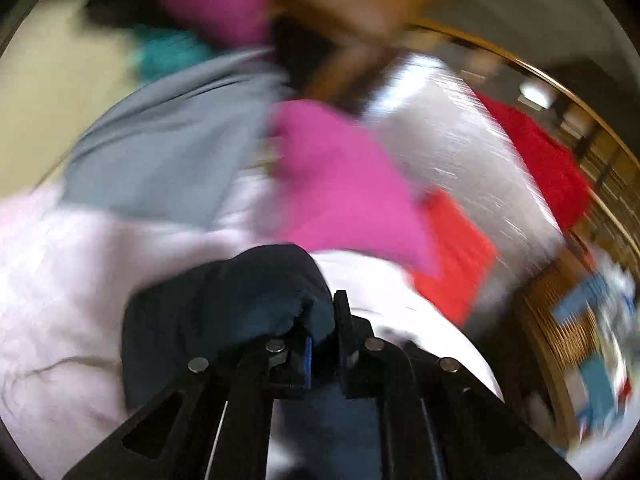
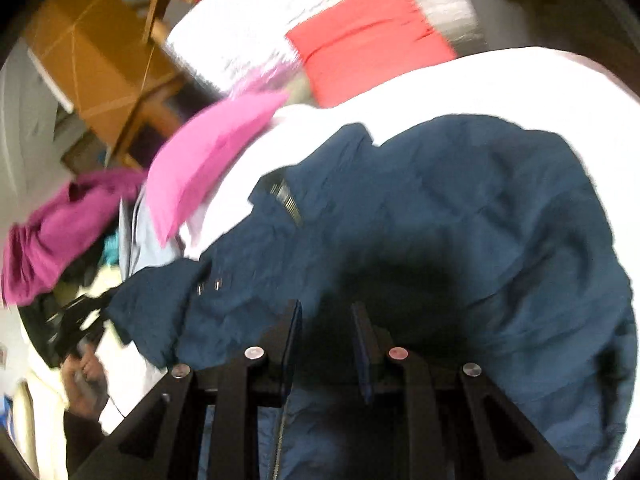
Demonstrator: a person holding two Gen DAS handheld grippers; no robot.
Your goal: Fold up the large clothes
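Note:
A dark navy jacket with a zipper lies crumpled on a white cloth. My right gripper is open just above the jacket, its shadow on the fabric. My left gripper is shut on a bunched fold of the navy jacket, held over the white cloth. In the right wrist view the left gripper shows at the jacket's left end. Both views are motion-blurred.
A pink folded garment, a grey-blue garment, a red-orange folded piece, a magenta garment and a red cloth lie around. Wooden furniture stands behind.

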